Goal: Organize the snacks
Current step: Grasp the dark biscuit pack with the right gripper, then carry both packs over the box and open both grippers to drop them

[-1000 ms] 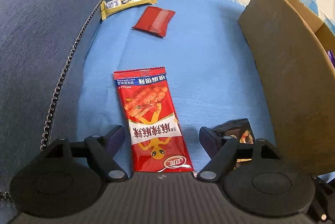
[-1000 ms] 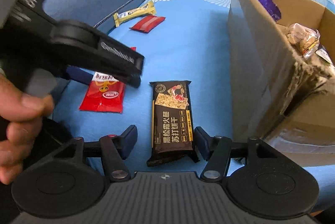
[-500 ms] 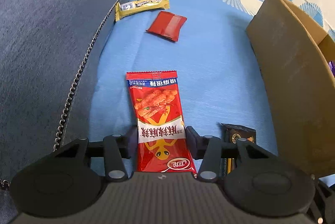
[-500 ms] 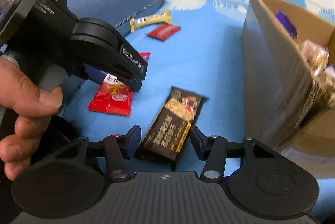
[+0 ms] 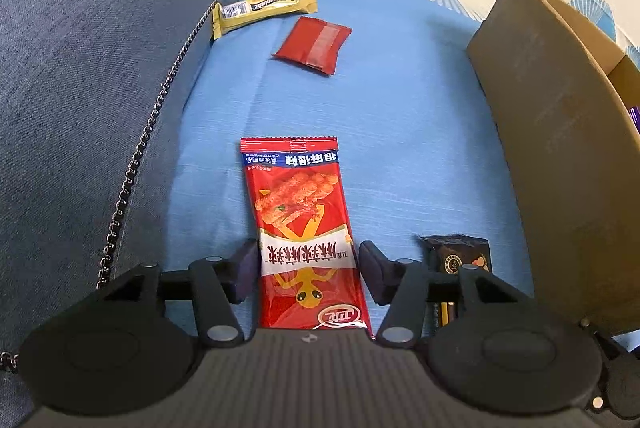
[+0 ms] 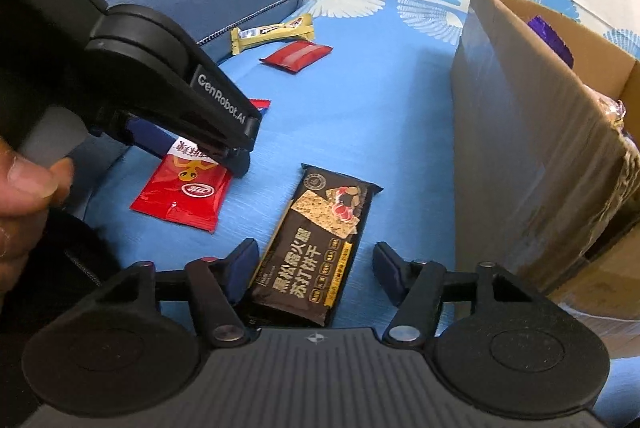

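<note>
My left gripper (image 5: 307, 270) is shut on a red spicy-snack packet (image 5: 302, 224) that lies on the blue sofa cover; the packet also shows in the right wrist view (image 6: 186, 198) under the left gripper (image 6: 216, 152). My right gripper (image 6: 316, 276) is open around the near end of a black cracker packet (image 6: 320, 240), which lies tilted; the left finger (image 6: 242, 266) is close to it, the right finger stands apart. The black packet's end shows in the left wrist view (image 5: 456, 256). An open cardboard box (image 6: 532, 132) holding snacks stands at the right.
A yellow bar (image 5: 264, 8) and a small red packet (image 5: 312, 44) lie farther back on the cover, near the grey-blue sofa cushion (image 5: 100, 68) at the left. The box wall (image 5: 560, 148) rises close on the right. A hand (image 6: 24, 196) holds the left gripper.
My left gripper has closed from wide open onto the red packet. The black packet has turned from straight to tilted, and my right gripper's fingers stand slightly wider than half a second ago.
</note>
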Tool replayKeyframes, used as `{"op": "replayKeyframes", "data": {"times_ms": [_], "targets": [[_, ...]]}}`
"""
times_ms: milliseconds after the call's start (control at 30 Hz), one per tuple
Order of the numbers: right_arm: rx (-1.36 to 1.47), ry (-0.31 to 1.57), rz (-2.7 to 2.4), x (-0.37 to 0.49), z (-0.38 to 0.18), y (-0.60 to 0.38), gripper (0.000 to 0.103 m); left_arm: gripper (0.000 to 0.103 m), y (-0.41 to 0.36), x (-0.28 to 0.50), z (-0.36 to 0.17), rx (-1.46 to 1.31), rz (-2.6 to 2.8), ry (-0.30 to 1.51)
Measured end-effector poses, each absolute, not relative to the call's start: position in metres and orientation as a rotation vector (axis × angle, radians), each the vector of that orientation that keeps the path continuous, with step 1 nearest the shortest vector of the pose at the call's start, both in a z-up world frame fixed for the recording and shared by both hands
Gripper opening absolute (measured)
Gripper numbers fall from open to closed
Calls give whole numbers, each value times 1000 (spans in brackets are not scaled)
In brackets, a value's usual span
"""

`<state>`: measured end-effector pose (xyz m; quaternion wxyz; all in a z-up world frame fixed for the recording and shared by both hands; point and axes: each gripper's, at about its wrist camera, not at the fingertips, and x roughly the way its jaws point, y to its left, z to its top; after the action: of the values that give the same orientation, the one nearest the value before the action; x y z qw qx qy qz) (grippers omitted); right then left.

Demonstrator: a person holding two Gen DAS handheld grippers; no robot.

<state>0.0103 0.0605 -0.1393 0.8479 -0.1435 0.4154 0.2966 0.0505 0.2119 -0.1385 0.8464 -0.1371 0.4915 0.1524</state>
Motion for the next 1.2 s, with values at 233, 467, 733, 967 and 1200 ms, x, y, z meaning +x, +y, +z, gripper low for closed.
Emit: {"op": "replayKeyframes", "data": {"times_ms": [233,467,733,967,1200], "targets": [[-328,855,653,6,-135,62,41,57,211,50,-138,-277,323,1035],[-317,854,648,7,-131,60,41,53,211,48,-137,-276,324,1026],[-324,872,638,8,-135,63,46,60,209,53,-140,-257,300,1045],[-325,871,638,9,-136,63,46,60,207,54,-140,-240,307,1048],[-333,869,647,8,-136,63,42,54,206,52,-140,-238,315,1036]]}}
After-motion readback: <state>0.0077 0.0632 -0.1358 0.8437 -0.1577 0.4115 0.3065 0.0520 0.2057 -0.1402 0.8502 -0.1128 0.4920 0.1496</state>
